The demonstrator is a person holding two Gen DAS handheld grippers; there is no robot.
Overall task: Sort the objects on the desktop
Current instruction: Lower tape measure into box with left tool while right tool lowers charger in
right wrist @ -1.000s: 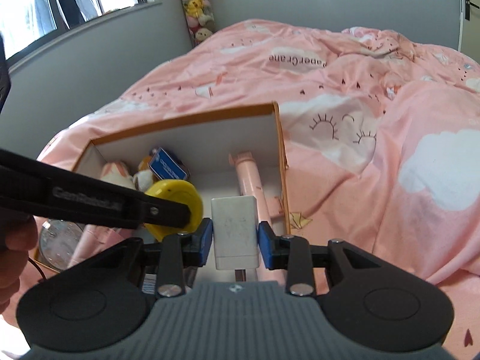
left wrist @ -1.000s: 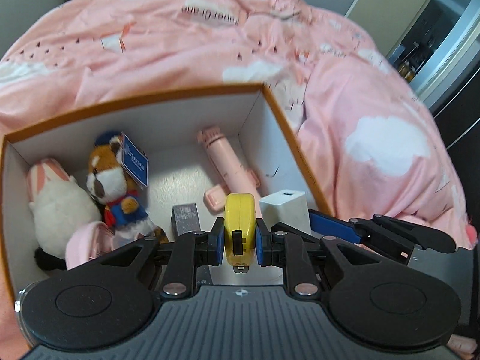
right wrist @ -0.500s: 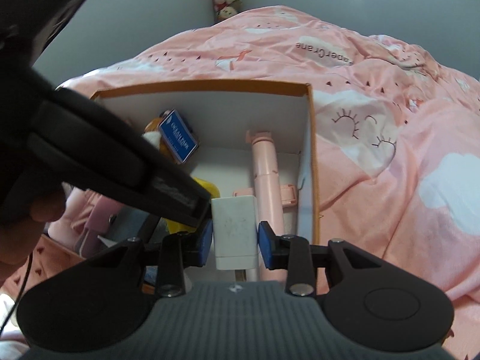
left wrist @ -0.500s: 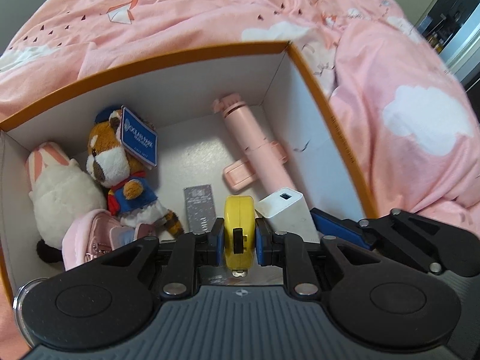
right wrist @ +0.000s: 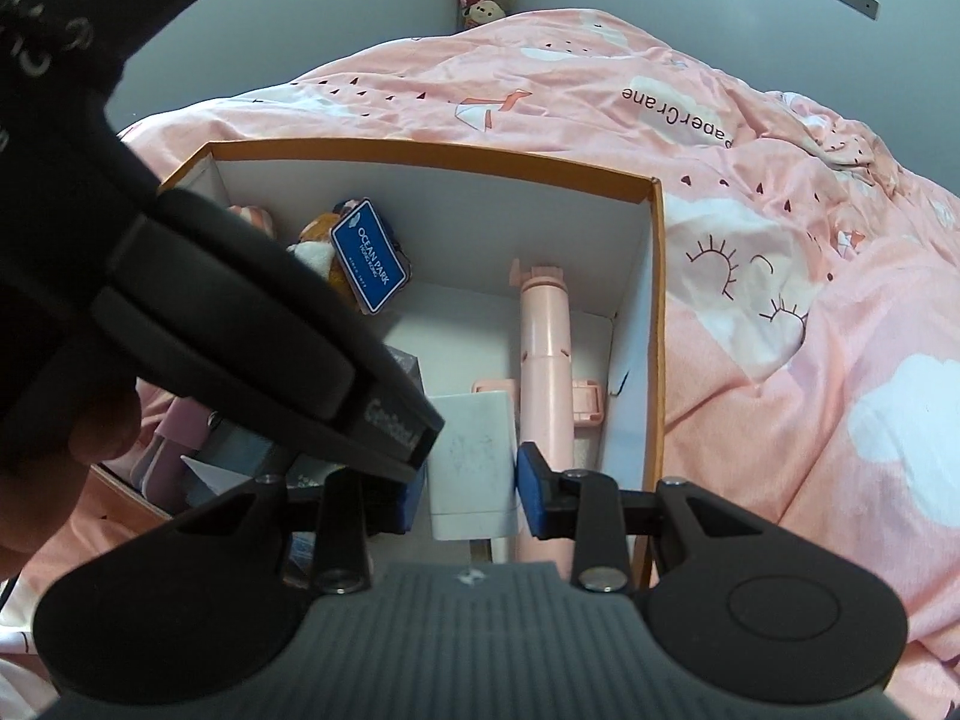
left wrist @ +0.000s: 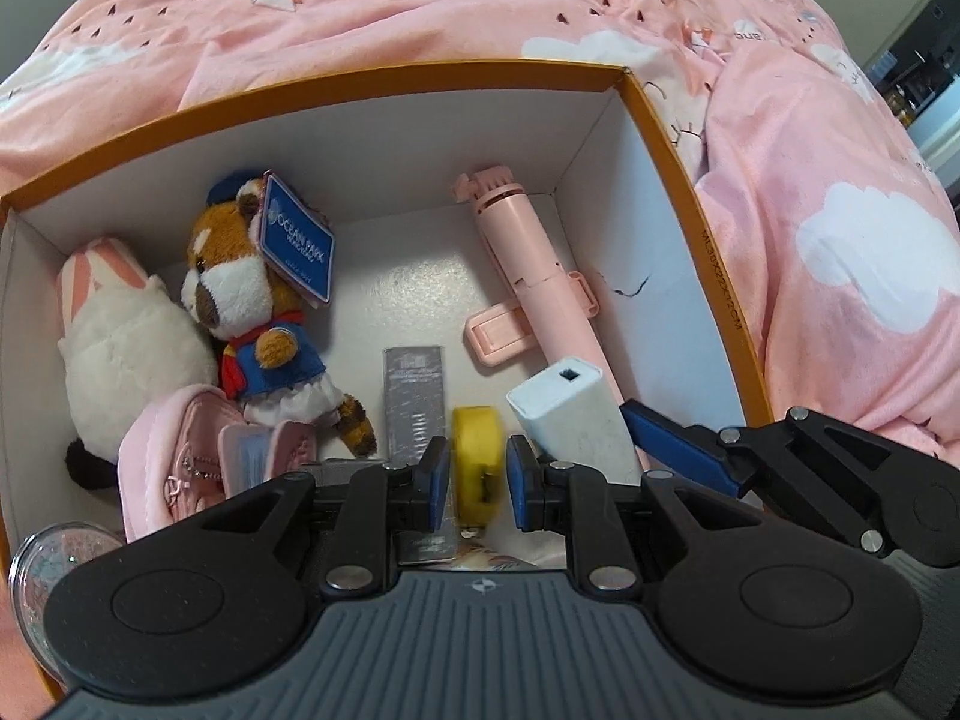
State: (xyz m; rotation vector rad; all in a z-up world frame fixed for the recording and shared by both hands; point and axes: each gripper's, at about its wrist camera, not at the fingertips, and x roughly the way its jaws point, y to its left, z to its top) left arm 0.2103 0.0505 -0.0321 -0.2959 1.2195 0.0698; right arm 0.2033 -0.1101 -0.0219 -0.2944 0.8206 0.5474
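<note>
Left claw point(left wrist: 477, 483) grips yellow tape measure point(left wrist: 475, 455); right claw point(right wrist: 471, 489) grips white charger point(right wrist: 474, 462)

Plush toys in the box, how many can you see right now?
2. A white plush lies against the left wall of the box; a fox plush with a blue tag leans beside it. The grippers' bodies hide the near end, so others may be hidden.

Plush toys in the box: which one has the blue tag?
The brown-and-white plush in the blue outfit; the blue tag hangs by its head. The cream plush beside it has none.
</note>
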